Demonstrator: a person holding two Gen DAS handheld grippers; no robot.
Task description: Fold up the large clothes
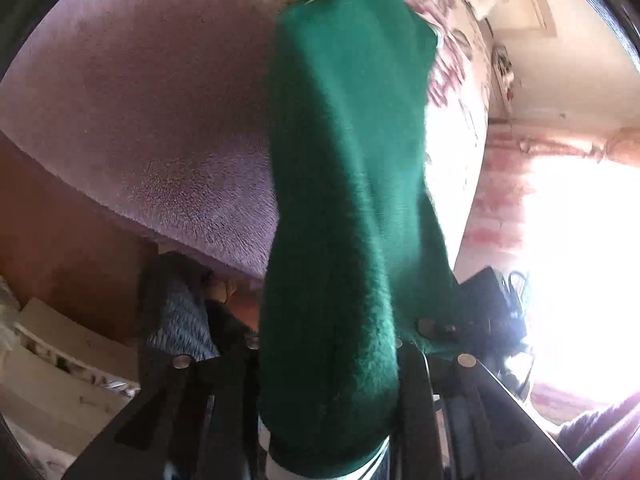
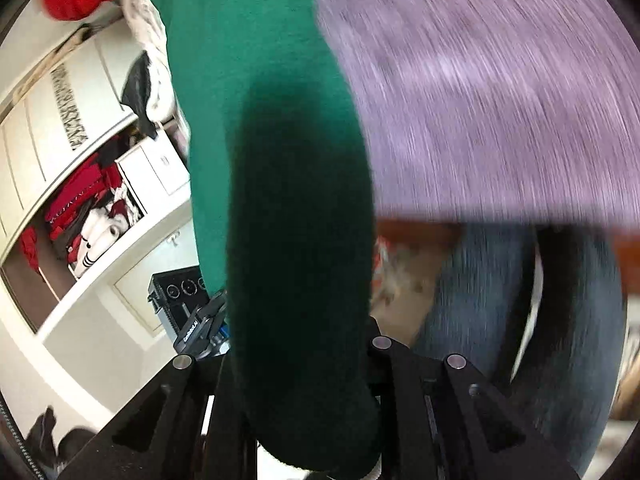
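A dark green fleece garment [image 1: 344, 200] fills the middle of the left wrist view and runs away from the camera over a purple plush bed cover [image 1: 160, 112]. My left gripper [image 1: 332, 400] is shut on the green garment's near edge; the cloth hides its fingertips. In the right wrist view the same green garment [image 2: 280, 160] hangs from my right gripper [image 2: 304, 408], which is shut on another part of its edge. The purple cover [image 2: 500, 88] lies to the right, blurred by motion.
A white wardrobe [image 2: 80, 152] with red clothes on an open shelf stands left in the right wrist view. A person's jeans-clad leg [image 2: 500, 312] is at lower right. A bright window [image 1: 580, 260] and floral bedding [image 1: 452, 60] are right in the left wrist view.
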